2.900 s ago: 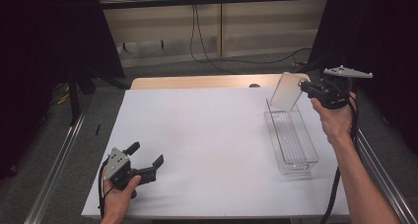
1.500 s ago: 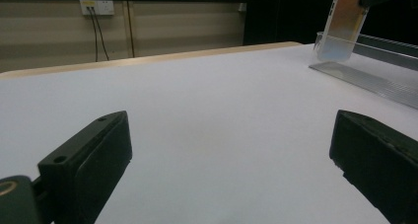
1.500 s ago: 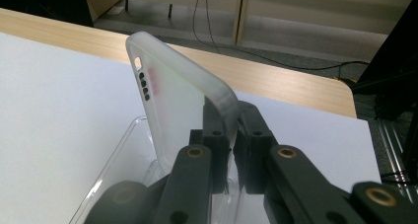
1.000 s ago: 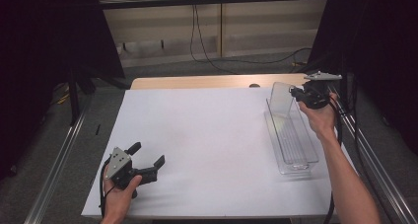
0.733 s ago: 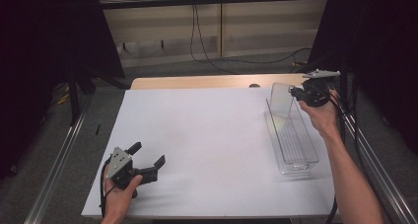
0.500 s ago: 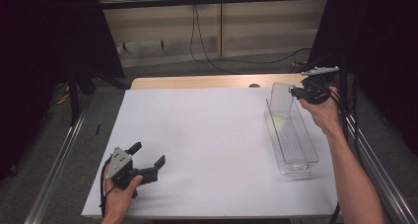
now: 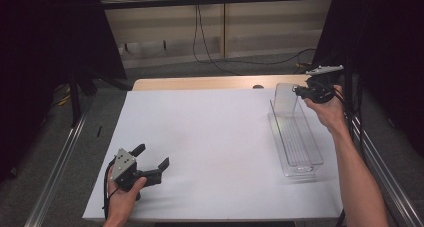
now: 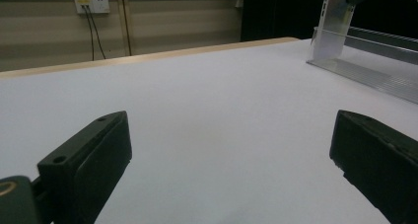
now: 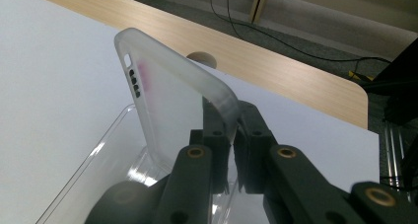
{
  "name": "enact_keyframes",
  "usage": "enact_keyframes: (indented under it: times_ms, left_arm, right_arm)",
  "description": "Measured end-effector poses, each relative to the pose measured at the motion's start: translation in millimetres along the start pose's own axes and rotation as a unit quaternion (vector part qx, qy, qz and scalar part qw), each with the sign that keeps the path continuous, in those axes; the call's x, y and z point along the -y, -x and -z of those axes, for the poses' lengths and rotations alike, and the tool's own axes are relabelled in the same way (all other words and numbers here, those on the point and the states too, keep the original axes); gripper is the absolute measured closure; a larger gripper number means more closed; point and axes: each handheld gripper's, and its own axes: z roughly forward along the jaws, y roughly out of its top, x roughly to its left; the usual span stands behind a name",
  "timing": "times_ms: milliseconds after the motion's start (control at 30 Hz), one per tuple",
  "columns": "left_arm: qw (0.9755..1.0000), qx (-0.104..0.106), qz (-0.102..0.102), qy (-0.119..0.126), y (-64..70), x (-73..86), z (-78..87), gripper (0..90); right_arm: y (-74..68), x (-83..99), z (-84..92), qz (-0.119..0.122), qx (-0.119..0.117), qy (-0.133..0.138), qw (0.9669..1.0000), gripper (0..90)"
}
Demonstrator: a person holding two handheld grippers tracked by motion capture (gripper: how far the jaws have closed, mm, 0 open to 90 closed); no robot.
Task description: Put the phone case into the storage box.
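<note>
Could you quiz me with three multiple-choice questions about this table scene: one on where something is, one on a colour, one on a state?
1. Where is the clear, long plastic tray?
A. On the right side of the white table
B. On the floor
C. Beside the left hand-held gripper

2. What does the thin phone case in the right hand-held gripper look like?
A. Solid black
B. Frosted, see-through white
C. Bright red

3. How do the left hand-held gripper's jaws stand?
A. Shut on a case
B. Open, with nothing between them
C. Shut on the tray

Answers:
1 A: the high view shows it near the table's right edge.
2 B: the right gripper view shows it cloudy and translucent.
3 B: the left gripper view shows bare table between wide-apart jaws.
</note>
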Motion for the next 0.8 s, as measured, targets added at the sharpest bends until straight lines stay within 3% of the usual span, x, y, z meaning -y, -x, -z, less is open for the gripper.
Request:
enact_keyframes:
  times_ms: [600,800]
  left_arm:
    - [1.0,0.004,0.003,-0.002,0.8,0.2,-1.7,2.5]
    - [0.9999,0.011,-0.006,-0.001,2.9,-0.5,-2.6,2.4]
  right_arm:
    - [17.6,0.7,-9.1,-0.033,-0.029,0.005,0.999,83.5]
    - [18.9,-0.7,-11.6,-0.037,-0.032,0.005,0.9988,83.3]
